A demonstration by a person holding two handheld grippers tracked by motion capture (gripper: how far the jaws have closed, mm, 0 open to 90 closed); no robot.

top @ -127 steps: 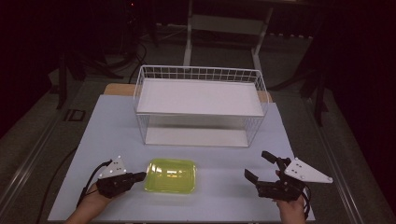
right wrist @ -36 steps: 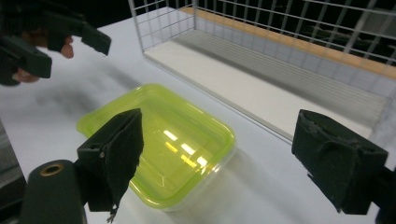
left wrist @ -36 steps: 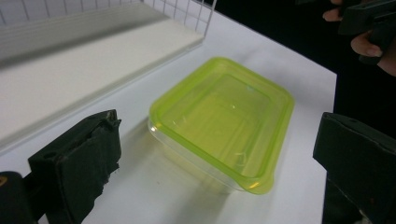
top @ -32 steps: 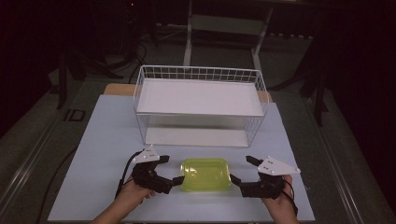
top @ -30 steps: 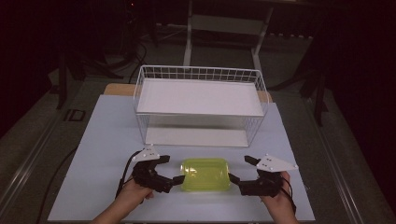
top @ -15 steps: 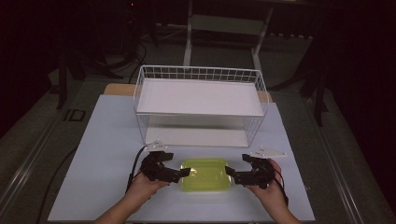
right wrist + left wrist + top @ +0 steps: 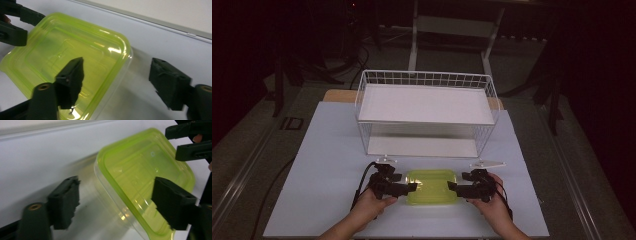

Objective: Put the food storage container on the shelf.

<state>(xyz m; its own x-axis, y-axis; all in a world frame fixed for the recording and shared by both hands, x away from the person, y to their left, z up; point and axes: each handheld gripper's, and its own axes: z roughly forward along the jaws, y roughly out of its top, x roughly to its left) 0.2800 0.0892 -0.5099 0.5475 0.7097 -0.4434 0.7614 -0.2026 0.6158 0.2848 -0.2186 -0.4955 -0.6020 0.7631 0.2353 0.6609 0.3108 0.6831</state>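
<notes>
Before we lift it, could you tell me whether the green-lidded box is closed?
Closed: the green lid sits flat and even on the clear box in both gripper views.

Two bare forearms, no sleeves on them, each carry a tool. The left hand-held gripper (image 7: 411, 187) is a matt black, blocky body with a thin black cable looping off its outer side, and a pale grey three-cornered plate sits on top. The right hand-held gripper (image 7: 453, 188) matches it — same black housing, same grey plate, its own dark cable trailing back past the wrist. In the gripper views each jaw ends in a thick rectangular black pad with roughened edges, mounted on a rounded black arm — a brass-coloured screw set into the arm's top.
</notes>
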